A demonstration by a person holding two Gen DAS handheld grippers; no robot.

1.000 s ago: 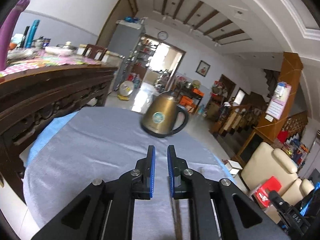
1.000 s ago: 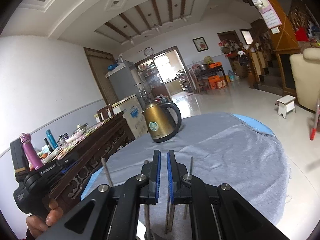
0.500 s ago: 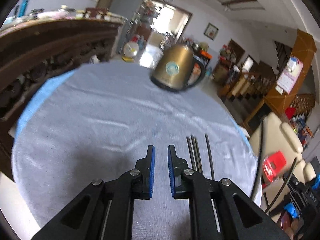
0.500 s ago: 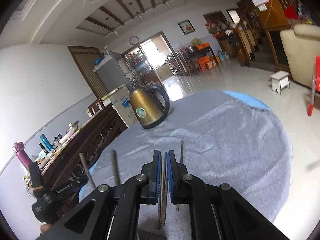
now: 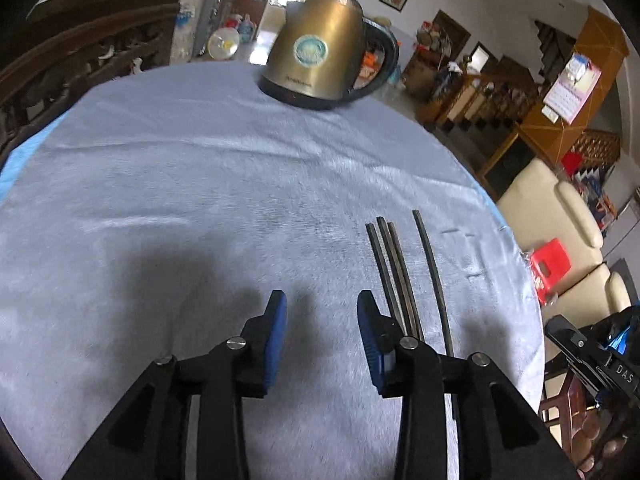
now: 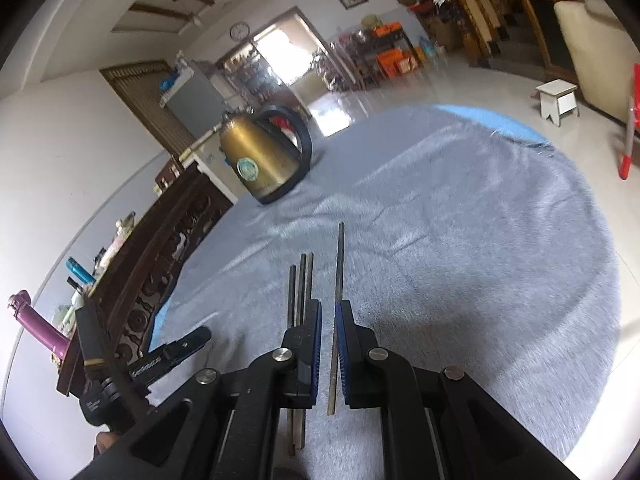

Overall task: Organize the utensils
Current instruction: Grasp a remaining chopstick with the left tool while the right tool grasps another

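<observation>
A round table under a grey-blue cloth (image 5: 200, 184) fills both views, with a brass-coloured kettle (image 5: 320, 52) upright at its far side and four dark chopsticks (image 5: 394, 264) lying lengthwise on the near right part of the cloth. Three lie side by side, touching or nearly so; the fourth chopstick (image 6: 339, 280) sits a little apart to their right. The step in hand looks like gathering the sticks into one set. The right gripper (image 6: 328, 344) is drawn nearly together around that lone stick, which runs through the narrow gap; whether the pads actually press it cannot be told. The left gripper (image 5: 322, 336) hangs over bare cloth just left of the trio, its jaws opening with nothing between them. Next, probably, the lone stick needs nudging against the three, with ends kept level. All four are slim, straight and square-tipped.
</observation>
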